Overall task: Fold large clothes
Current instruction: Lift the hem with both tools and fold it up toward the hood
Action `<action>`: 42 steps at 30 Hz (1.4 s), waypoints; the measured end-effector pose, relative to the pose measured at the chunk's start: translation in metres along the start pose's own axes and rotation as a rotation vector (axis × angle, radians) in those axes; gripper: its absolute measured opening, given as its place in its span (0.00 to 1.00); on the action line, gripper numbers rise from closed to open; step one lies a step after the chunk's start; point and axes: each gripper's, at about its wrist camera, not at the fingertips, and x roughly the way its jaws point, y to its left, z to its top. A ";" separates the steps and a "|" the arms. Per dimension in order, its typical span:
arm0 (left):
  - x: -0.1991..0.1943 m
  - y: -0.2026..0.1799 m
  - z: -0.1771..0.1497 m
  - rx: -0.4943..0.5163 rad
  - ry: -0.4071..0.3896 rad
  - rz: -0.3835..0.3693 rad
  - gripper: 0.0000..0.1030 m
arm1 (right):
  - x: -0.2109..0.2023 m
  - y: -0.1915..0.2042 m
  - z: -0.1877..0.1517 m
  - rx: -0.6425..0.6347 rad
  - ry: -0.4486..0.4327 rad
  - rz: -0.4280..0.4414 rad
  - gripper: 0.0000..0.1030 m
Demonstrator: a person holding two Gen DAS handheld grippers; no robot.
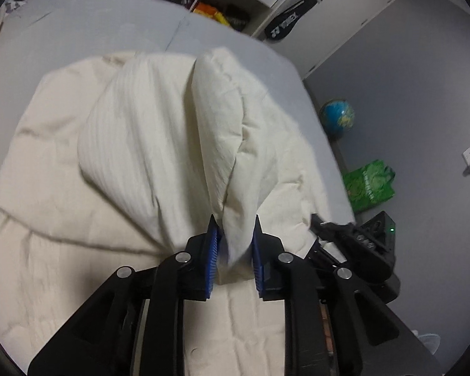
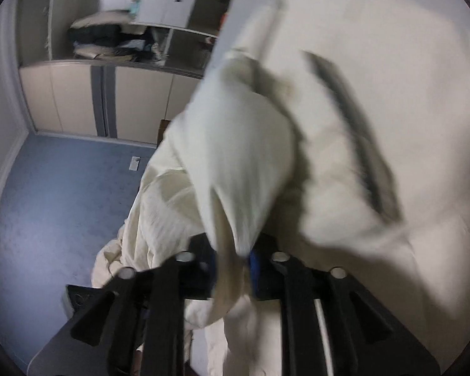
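Both grippers — left (image 1: pixel 235 228), right (image 2: pixel 235 257) — pinch cream cloth (image 1: pixel 159 131) folds.

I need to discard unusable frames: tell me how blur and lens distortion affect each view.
Left wrist view: mostly sharp, the cream quilted fabric slightly soft, the grey bed's edge bowed by fisheye, corners vignetted. Right wrist view: heavy motion blur smears the fabric; the pale cupboard curves.
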 end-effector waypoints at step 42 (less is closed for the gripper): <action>-0.014 0.088 -0.011 -0.426 -0.135 -0.294 0.77 | 0.038 0.076 -0.021 -0.493 0.166 -0.357 0.17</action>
